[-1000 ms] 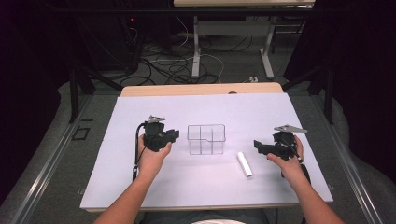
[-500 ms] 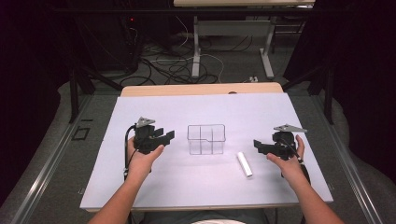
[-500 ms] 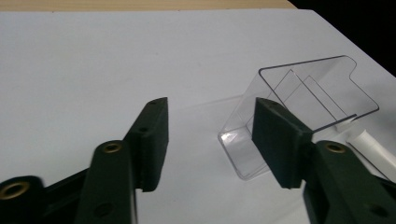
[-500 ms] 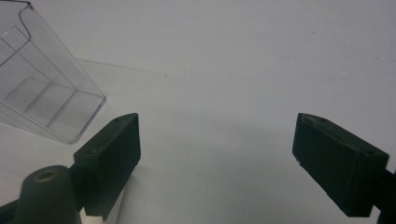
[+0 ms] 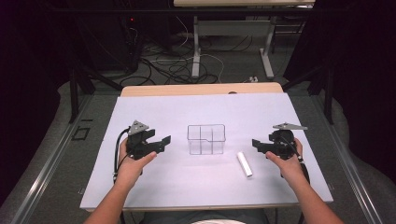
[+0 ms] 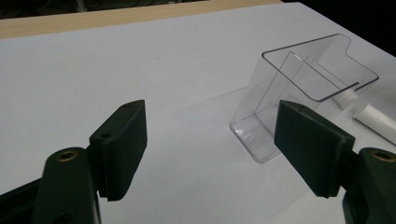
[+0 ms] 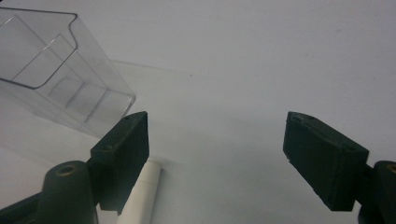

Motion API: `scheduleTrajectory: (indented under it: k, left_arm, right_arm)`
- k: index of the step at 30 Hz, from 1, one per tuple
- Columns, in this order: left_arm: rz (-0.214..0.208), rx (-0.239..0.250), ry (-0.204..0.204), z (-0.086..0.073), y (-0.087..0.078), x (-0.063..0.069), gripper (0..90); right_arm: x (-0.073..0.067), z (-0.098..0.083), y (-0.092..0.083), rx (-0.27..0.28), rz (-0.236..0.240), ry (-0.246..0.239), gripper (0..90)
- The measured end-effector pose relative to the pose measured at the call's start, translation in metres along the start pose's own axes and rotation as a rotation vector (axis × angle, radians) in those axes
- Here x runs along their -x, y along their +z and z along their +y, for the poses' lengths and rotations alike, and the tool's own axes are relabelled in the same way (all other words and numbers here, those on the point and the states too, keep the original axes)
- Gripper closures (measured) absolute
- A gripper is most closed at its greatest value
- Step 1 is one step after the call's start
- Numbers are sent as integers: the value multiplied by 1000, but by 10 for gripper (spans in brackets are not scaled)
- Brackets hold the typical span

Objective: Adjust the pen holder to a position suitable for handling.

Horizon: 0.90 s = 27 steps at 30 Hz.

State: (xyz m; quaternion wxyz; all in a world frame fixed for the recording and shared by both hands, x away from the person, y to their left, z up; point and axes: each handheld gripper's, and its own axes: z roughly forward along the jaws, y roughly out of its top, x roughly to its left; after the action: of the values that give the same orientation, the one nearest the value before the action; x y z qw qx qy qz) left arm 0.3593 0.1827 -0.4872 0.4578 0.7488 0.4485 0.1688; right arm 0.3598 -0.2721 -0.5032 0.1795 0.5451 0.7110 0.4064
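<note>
A clear plastic organiser box (image 5: pixel 206 138) with inner dividers stands upright at the middle of the white table. To its right a white tube (image 5: pixel 244 164) lies flat. My left gripper (image 5: pixel 164 140) is held left of the box, open, its jaws wide apart with nothing between them. The box (image 6: pixel 299 88) lies ahead and right of those jaws (image 6: pixel 210 144), and the tube (image 6: pixel 373 119) shows behind it. My right gripper (image 5: pixel 255 143) hovers right of the tube, open and empty. Its view shows the tube (image 7: pixel 142 196) by the left jaw and the box (image 7: pixel 56 74) farther left.
A white sheet (image 5: pixel 205 182) covers the table, with a strip of wooden top (image 5: pixel 201 89) at the far edge. Beyond it are table legs and cables on the floor (image 5: pixel 187 65). Dark floor surrounds the table on both sides.
My left gripper has moved left, away from the box, and stands farther from it now. The right gripper, the box and the tube have stayed in place.
</note>
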Motion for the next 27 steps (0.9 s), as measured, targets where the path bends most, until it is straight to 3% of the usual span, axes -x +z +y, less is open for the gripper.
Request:
scheduleTrajectory:
  k: [4, 7, 11, 14, 21, 22, 27]
  left_arm:
    - [1, 7, 10, -7, -3, -2, 157]
    - [12, 17, -25, -10, -5, -2, 137]
    - [5, 27, -20, -12, -5, -2, 74]
    - [-5, 53, 8, -14, -4, -2, 6]
    - [-26, 80, 13, -16, -3, -1, 1]
    - [-26, 85, 15, -16, -3, -1, 1]
    - [-41, 95, -15, -18, -2, -5, 4]
  right_arm:
    - [-3, 2, -1, -38, 22, 6, 263]
    - [-4, 6, -2, -55, 31, 25, 290]
    - [-5, 11, -3, -105, 39, 51, 304]
    - [-8, 13, -3, -144, 33, 63, 305]
    - [-17, 12, -1, -213, 11, 99, 329]
    - [-20, 11, 1, -245, 2, 91, 350]
    - [-30, 7, 2, -302, -28, 73, 406]
